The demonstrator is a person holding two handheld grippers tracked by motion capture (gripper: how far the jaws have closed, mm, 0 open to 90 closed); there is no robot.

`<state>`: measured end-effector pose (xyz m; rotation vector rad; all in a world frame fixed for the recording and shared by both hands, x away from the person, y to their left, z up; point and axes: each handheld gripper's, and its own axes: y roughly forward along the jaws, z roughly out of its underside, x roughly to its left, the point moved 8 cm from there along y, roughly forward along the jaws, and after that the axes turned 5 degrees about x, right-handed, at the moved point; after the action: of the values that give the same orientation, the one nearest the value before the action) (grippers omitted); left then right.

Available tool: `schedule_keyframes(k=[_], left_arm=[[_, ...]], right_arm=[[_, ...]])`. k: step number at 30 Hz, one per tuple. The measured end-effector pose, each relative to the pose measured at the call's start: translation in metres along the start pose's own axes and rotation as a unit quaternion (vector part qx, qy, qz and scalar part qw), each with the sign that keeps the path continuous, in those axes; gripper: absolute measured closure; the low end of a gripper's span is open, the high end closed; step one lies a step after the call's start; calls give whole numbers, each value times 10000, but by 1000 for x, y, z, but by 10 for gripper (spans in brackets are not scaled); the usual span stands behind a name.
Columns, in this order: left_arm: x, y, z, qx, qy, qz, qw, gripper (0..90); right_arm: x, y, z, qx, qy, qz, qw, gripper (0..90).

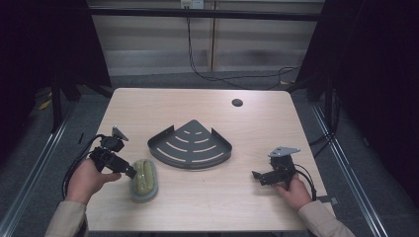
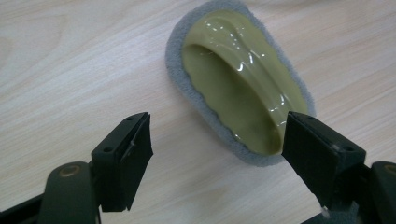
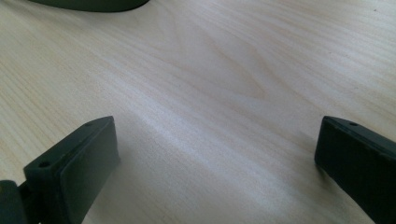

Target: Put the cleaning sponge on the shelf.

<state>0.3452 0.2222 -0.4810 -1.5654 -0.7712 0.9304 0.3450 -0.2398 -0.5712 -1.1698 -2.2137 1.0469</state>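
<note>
Both my grippers gape empty; left gripper (image 1: 129, 173) is nearer the scrubber (image 1: 144, 179), lower left, long axis running up-frame

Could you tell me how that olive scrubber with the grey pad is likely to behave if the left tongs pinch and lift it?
The scrubber looks glossy on top, so the left tongs may slip on its handle. Its grey felt base looks soft, likely compressing slightly. It lies flat, so it probably won't roll.
</note>
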Motion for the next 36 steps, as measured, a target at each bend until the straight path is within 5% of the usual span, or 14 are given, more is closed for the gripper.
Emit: schedule_keyframes(k=[11,22,36], left_arm=[[-15,5,-14,182,40,52,9998,241],[-25,19,-22,358,-152,-2,9992,285],[-30,25,-20,480,28,71,9988,563]], right_arm=[[0,0,0,0,-1,0,10000,0],[0,0,0,0,-1,0,10000,0],[0,0,0,-1,0,0,10000,0]])
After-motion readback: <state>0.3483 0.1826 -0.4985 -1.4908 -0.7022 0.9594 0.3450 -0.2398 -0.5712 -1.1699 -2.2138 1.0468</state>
